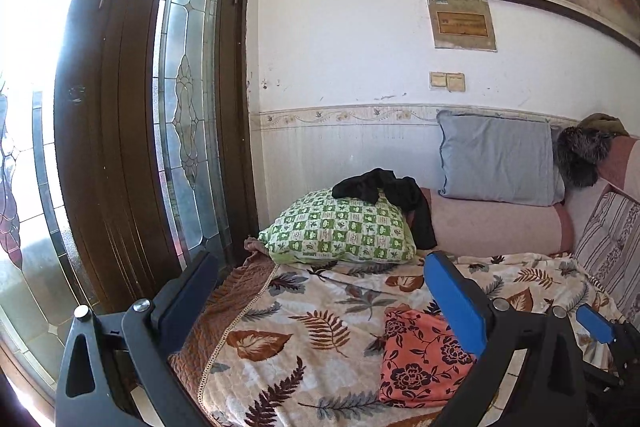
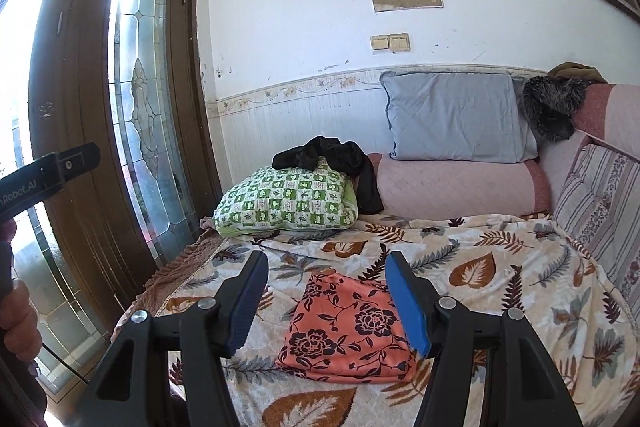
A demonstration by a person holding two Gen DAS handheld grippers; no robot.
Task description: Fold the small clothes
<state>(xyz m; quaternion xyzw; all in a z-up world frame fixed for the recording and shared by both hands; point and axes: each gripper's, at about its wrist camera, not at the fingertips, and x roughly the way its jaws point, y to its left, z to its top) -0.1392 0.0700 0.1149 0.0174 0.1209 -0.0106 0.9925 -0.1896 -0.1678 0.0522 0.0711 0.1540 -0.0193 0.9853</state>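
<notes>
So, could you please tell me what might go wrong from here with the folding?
1. The folded orange floral cloth lies loose on the leaf-print blanket; the open right claw hovering over it could snag an edge and undo the fold.
2. The black garment is draped over the green checked pillow; pulling it may drag the pillow toward the bed edge by the door.
</notes>
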